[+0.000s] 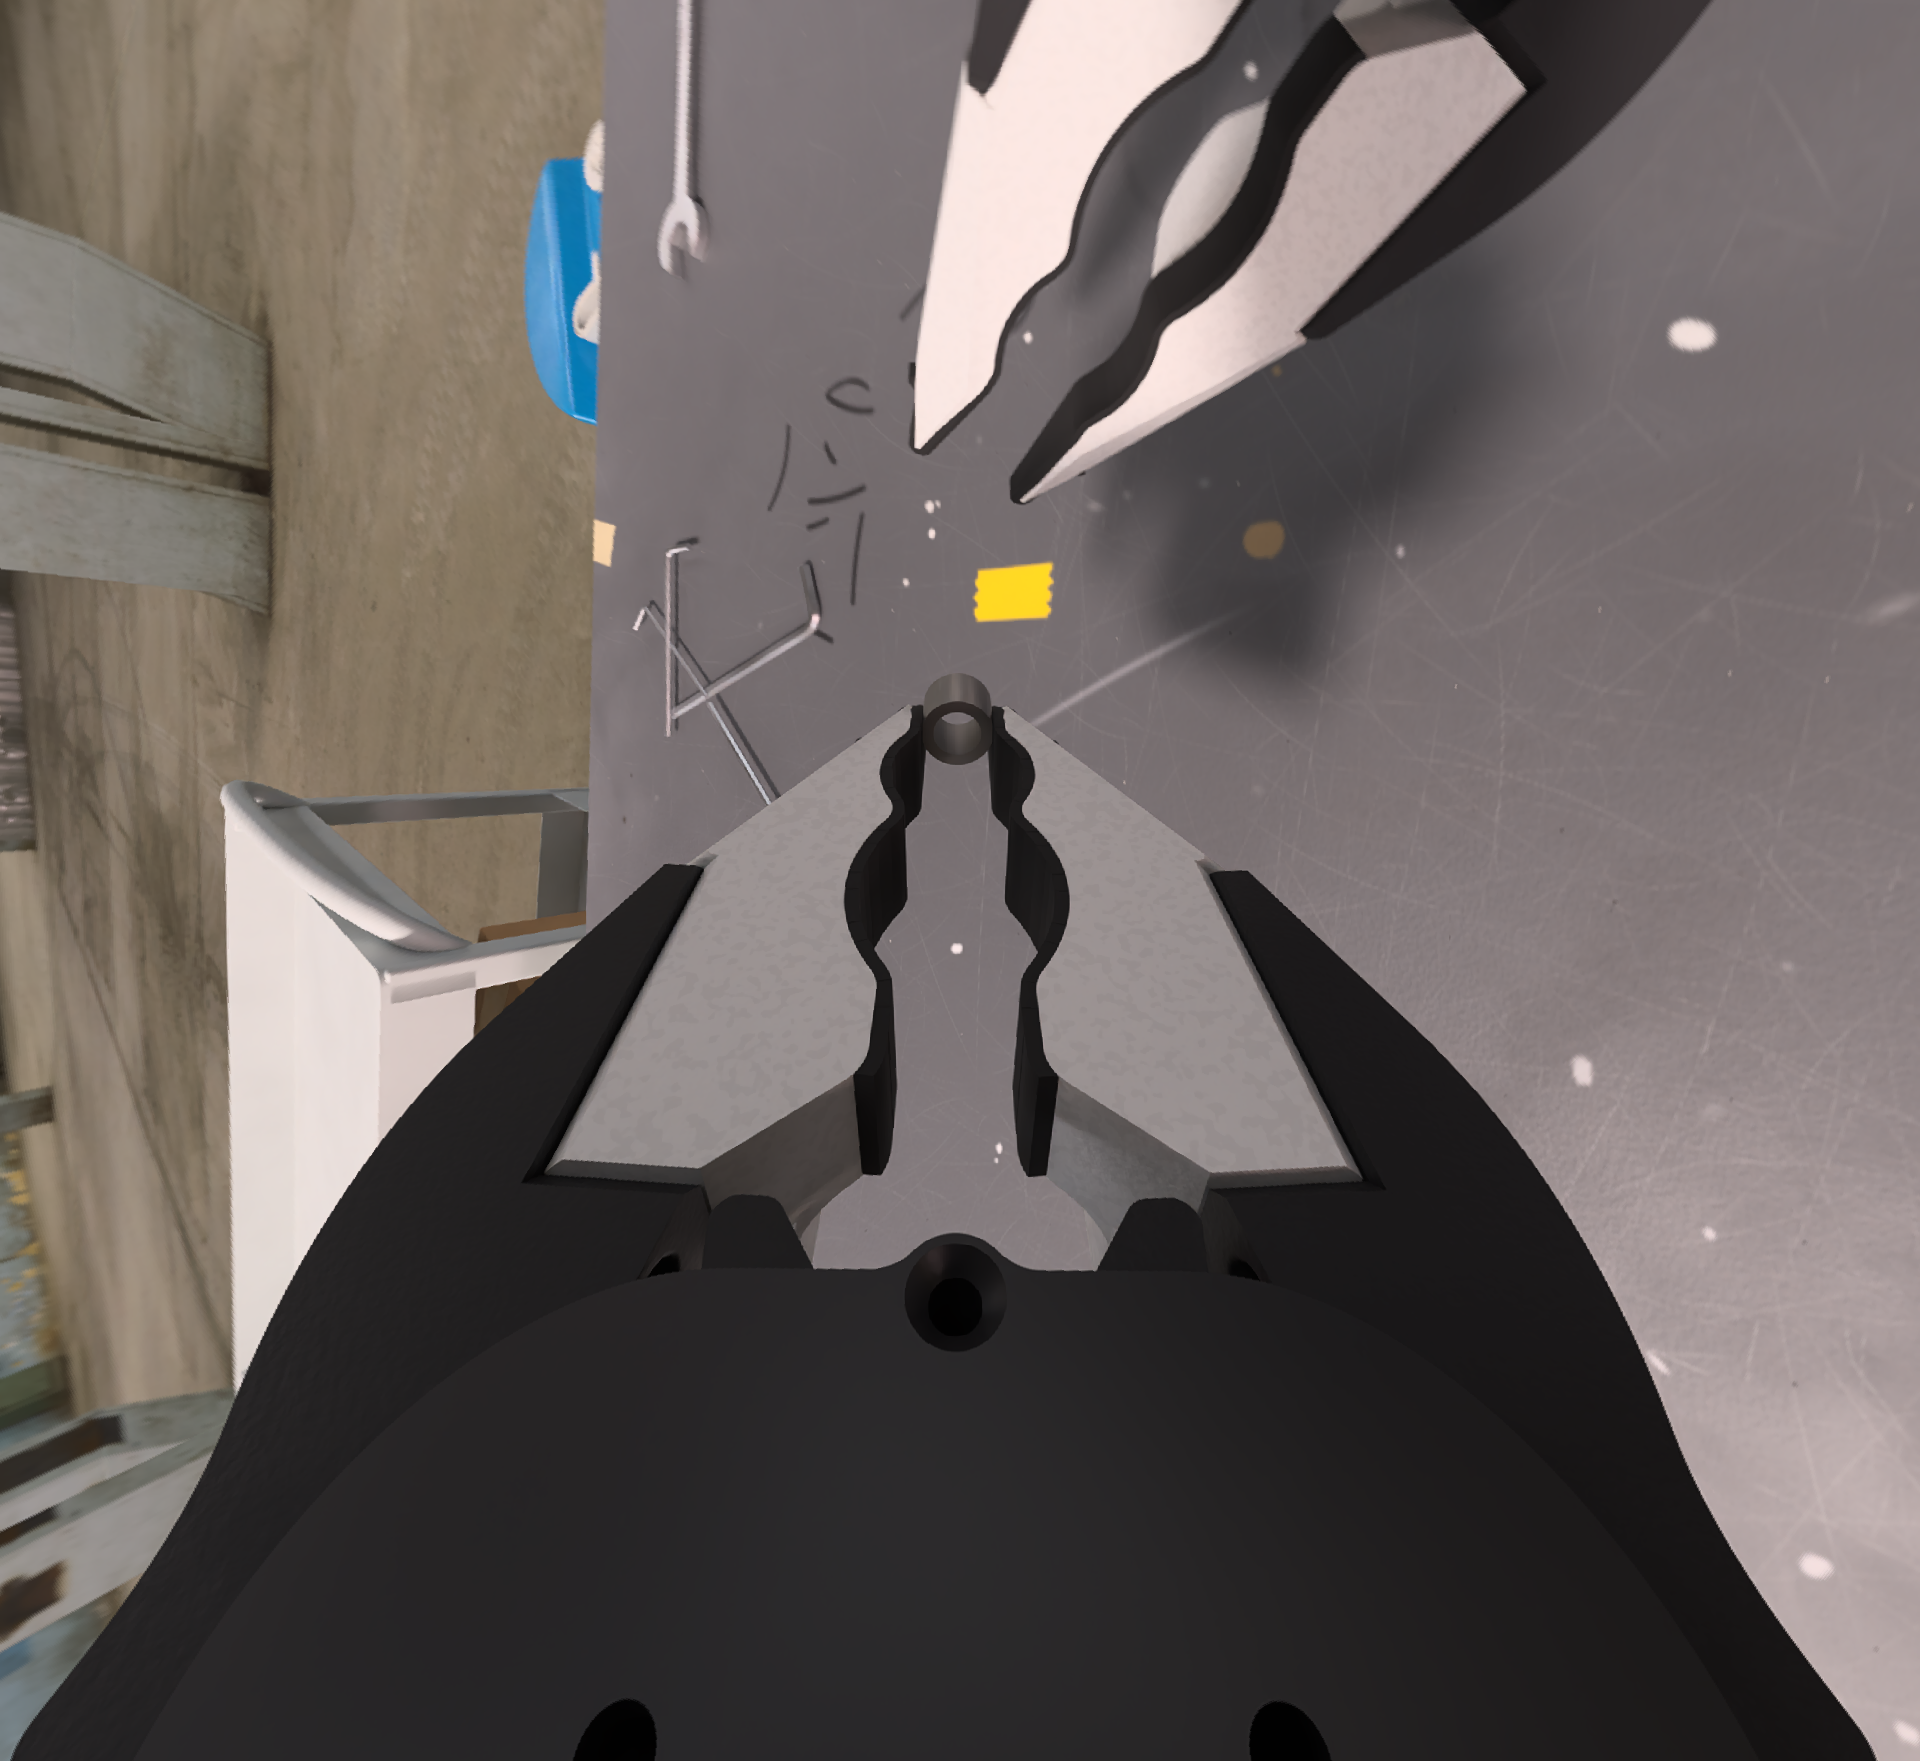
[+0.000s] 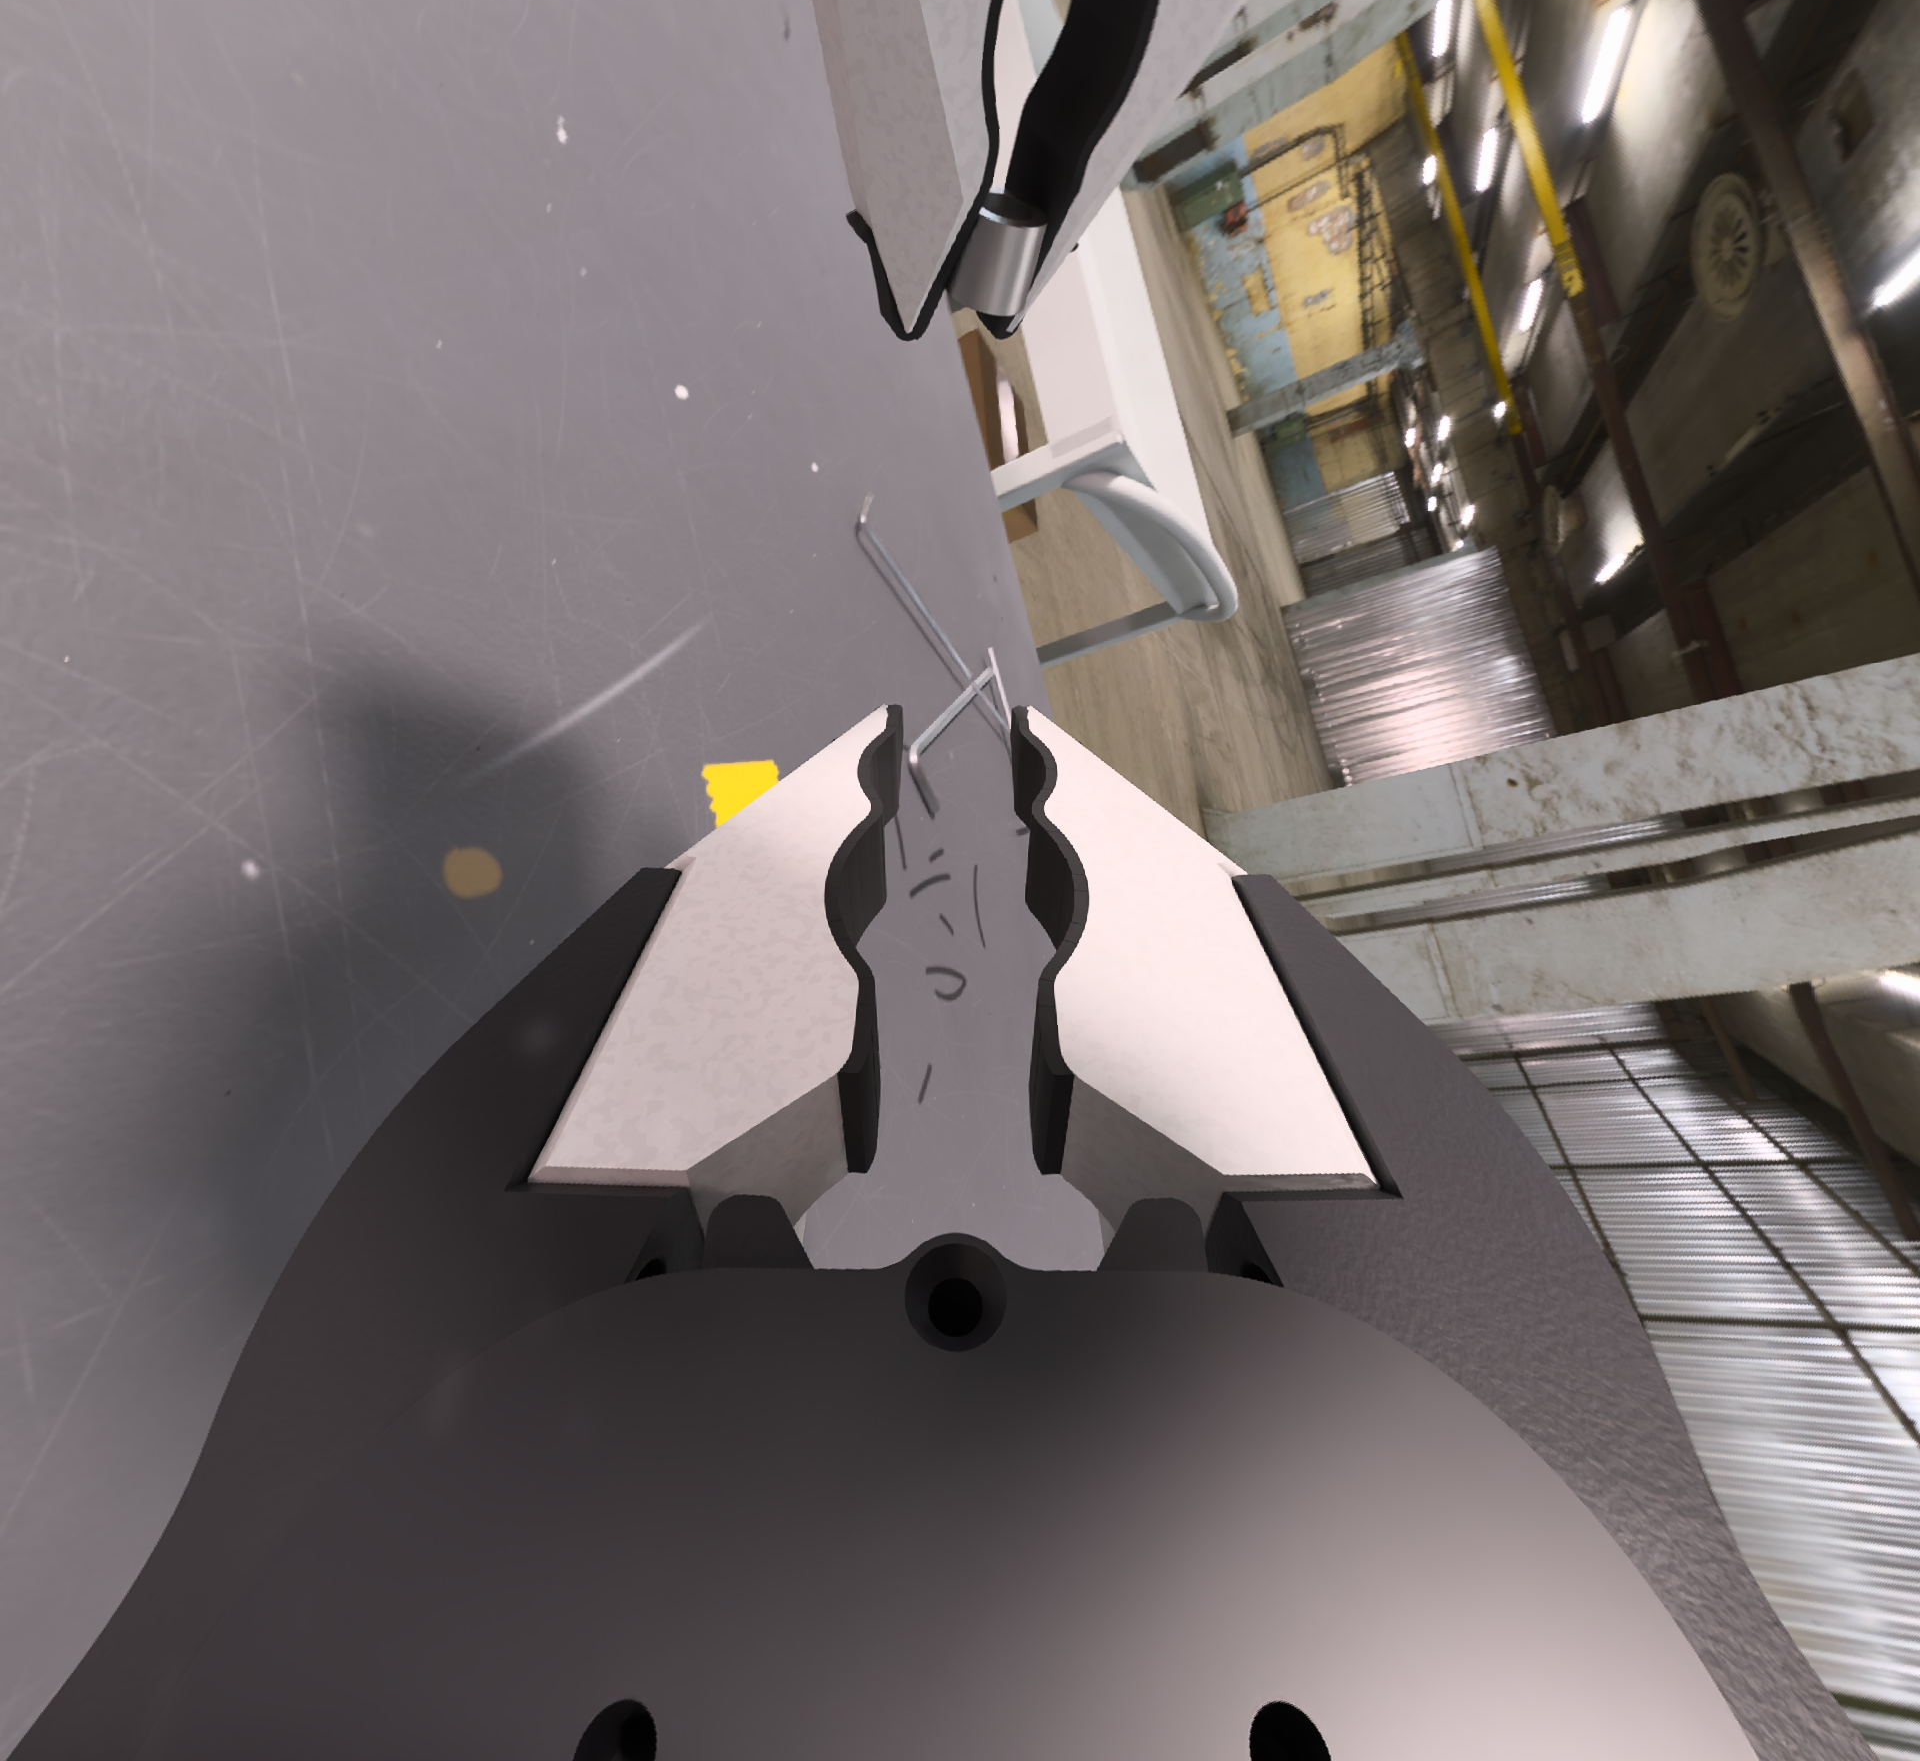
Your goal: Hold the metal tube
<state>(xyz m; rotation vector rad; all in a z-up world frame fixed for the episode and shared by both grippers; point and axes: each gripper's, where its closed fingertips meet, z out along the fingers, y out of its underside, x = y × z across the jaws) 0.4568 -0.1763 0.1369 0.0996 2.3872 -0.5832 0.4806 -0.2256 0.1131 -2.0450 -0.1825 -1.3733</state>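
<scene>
Left wrist view, frame centre: left gripper [image 1: 958, 735] pinches the metal tube [image 1: 958, 732] at its fingertips; right gripper [image 1: 966, 470], upper right, released. No writing is readable.

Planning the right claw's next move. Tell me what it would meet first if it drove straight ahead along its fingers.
Likely the crossed hex keys lying on the grey table, seen just beyond the open right claw. Depth is unclear. The left claw holding the metal tube sits farther along.

place: industrial workshop
bench: scratched grey bench [image 1: 1558, 880], paint specks, yellow tape scrap [image 1: 1014, 591]
tools: spanner [image 1: 683, 80], hex keys [image 1: 717, 662]
hall: corrugated shutters [image 2: 1423, 662], strip lights [image 2: 1605, 59], concrete beams [image 2: 1558, 776]
</scene>
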